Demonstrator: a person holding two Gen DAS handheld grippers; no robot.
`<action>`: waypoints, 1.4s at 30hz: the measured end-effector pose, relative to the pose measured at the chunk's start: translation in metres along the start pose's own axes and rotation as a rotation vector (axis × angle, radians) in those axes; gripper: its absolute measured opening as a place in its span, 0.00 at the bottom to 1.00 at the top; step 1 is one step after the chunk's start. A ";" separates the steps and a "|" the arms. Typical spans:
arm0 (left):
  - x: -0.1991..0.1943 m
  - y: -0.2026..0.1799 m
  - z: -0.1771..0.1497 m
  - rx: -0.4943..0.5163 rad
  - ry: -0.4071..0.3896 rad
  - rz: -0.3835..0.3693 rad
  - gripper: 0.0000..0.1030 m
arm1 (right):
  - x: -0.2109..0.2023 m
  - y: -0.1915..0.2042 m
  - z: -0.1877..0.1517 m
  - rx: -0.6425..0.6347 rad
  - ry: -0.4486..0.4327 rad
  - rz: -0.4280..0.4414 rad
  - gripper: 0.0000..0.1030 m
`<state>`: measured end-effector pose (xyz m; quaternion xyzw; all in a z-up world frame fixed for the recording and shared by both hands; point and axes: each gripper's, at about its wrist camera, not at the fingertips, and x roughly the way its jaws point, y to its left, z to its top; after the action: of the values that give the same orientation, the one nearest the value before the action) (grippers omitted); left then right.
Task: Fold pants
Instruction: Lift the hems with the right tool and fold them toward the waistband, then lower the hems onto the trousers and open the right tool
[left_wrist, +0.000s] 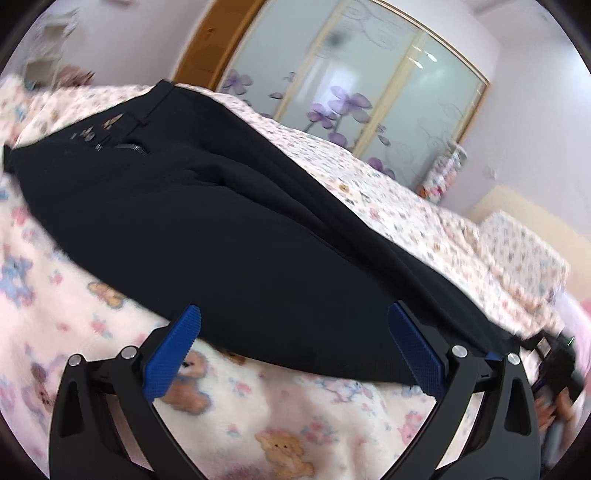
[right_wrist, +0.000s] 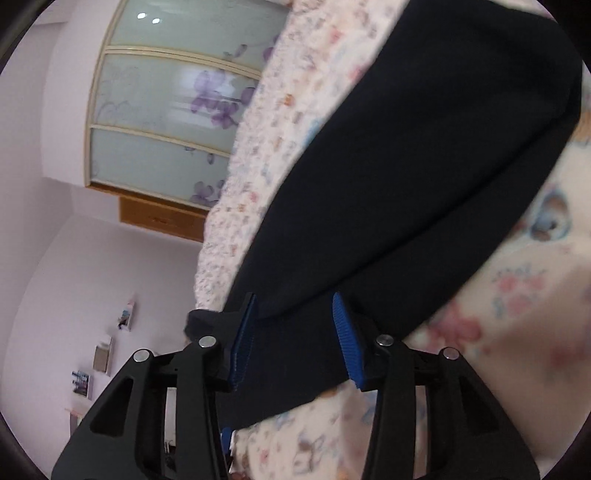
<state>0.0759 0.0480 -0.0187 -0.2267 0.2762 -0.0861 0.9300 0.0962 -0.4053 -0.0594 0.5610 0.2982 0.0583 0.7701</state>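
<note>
Left wrist view: black pants (left_wrist: 229, 221) lie lengthwise on the bed (left_wrist: 92, 332), waistband far; the left gripper (left_wrist: 295, 332) hovers at their near edge, jaws spread wide and empty. Right wrist view: the right gripper (right_wrist: 293, 332) has its jaws parted astride the hem, not clamped. No legible writing.

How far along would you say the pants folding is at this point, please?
Done: the black pants lie on the teddy-print blanket with the legs apparently stacked lengthwise. In hand: the left gripper is open at their near edge; the right gripper is open around the hem end, not clamped. Left: the crosswise folds, since the pants lie at full length.
</note>
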 end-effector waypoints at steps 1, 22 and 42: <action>-0.001 0.003 0.001 -0.025 -0.007 -0.005 0.98 | 0.003 -0.009 0.003 0.030 -0.006 0.000 0.40; 0.015 0.023 0.080 0.007 0.064 0.125 0.98 | -0.022 -0.013 -0.003 -0.018 -0.172 -0.140 0.06; 0.251 0.076 0.235 -0.271 0.262 0.397 0.25 | -0.003 0.014 0.004 -0.226 -0.090 -0.334 0.06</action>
<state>0.4173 0.1313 0.0022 -0.2773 0.4421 0.1073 0.8463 0.0993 -0.4046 -0.0448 0.4158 0.3440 -0.0625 0.8396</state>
